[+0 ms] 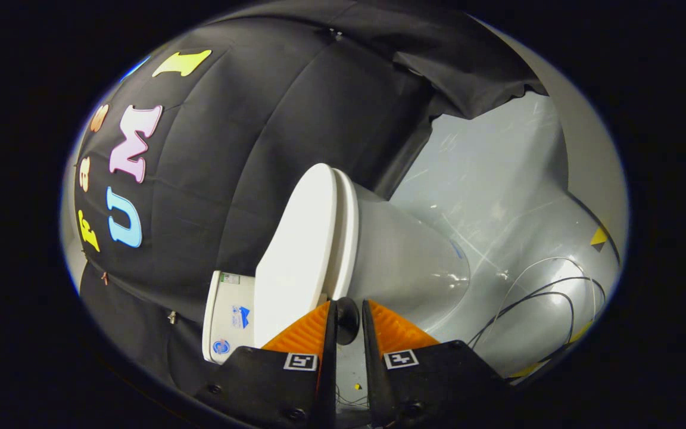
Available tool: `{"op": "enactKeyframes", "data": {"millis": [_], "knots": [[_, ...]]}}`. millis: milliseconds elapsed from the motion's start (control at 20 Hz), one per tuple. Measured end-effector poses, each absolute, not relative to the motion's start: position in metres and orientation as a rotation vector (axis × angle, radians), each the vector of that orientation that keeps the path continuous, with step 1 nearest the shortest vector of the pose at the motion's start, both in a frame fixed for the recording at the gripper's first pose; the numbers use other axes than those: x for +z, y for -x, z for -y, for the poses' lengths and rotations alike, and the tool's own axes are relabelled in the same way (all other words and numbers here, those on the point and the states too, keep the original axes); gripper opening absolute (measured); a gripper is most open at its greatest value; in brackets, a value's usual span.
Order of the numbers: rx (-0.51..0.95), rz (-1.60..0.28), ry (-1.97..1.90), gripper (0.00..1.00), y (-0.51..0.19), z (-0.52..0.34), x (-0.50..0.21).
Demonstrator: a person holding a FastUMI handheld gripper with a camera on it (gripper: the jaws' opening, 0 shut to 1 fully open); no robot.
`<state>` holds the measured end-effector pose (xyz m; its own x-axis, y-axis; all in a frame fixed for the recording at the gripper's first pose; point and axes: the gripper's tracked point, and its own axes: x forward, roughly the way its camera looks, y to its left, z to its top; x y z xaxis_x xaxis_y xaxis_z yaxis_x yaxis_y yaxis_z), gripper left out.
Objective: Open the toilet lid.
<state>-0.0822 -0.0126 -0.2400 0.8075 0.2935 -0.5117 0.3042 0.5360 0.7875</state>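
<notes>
1. Between the nearly closed fingers of the gripper (pixel 349 325) sits a small dark knob (pixel 347 319), seemingly pinched.
2. Just beyond, the toilet lid (pixel 298 250) lies closed on the toilet bowl (pixel 408 256).
3. Grasp stage, I judge; next, swing the lid away from the bowl.

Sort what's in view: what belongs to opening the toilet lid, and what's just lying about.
Job:
- white plastic toilet lid, down on the seat
- white ceramic toilet bowl
- gripper, fingers nearly shut around a small black round knob

Lying about:
- thin black and white cables on the grey floor
- white tank
</notes>
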Motion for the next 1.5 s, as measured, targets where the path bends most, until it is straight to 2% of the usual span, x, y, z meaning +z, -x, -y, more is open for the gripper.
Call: {"op": "enactKeyframes", "data": {"millis": [400, 500, 950, 1100, 1500], "knots": [[0.023, -0.692, -1.073, 0.26, 0.086, 0.002, -0.248], [-0.016, -0.695, -1.141, 0.09, 0.081, 0.01, -0.244], [0.033, -0.688, -1.139, 0.08, 0.081, 0.002, -0.242], [-0.001, -0.679, -1.115, 0.05, 0.077, 0.002, -0.231], [-0.061, -0.679, -1.071, 0.05, 0.077, -0.011, -0.191]]}}
